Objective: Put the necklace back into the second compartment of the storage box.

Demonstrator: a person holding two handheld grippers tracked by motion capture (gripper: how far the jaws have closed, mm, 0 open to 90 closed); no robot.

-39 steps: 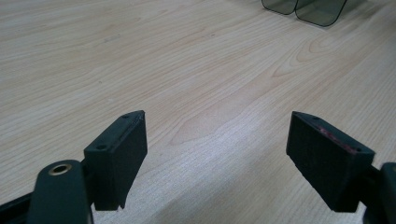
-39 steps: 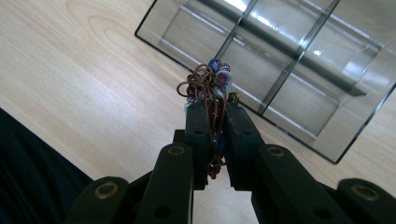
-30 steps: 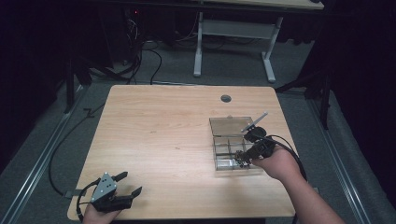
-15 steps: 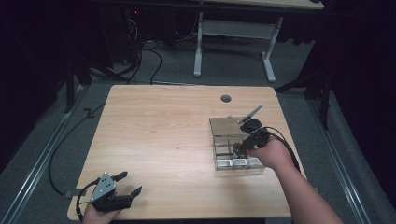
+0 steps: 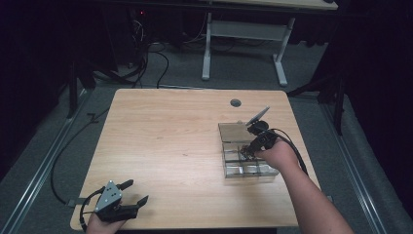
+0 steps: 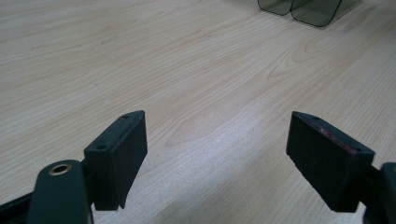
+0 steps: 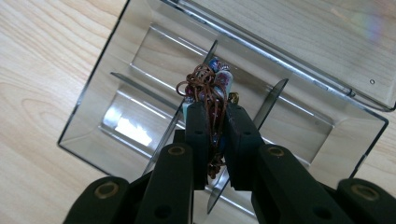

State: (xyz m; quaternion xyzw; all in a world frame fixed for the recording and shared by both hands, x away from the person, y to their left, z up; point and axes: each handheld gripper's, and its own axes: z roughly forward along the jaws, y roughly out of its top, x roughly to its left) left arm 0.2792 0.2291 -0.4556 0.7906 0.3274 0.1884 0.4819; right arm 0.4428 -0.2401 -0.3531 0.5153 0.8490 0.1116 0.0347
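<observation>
The right tongs [image 7: 212, 126] are clenched on a bracelet [image 7: 208, 88], a tangle of brown cord and coloured beads, and hold it just above the clear box [image 7: 116, 79], over the middle of its divided tray. The step in hand looks like placing the bracelet into one of the box's compartments: the bundle hangs right over a divider [image 7: 210, 53], so it is hard to say which cell it is meant for. The next move probably calls for shifting the bundle to one side of that divider, lowering it until it rests on the tray floor, and only then letting the tongs part, so that no loop of cord catches on a partition or on the pads. In the high view the right tongs [image 5: 249, 151] sit over the box [image 5: 231, 131], whose lid [image 5: 257, 116] stands tilted open at the far side, and the hand covers part of the tray. The left tongs [image 5: 131, 192] rest well apart from the box, near the table's [image 5: 170, 126] front left corner, released and with nothing between them; the left gripper view shows their pads [image 6: 116, 149] wide over bare wood. Hard to make out are the bracelet's lower part, hidden between the right pads, the number of beads, and whether any compartment already holds something, since glare and clear plastic blur the tray floor.
</observation>
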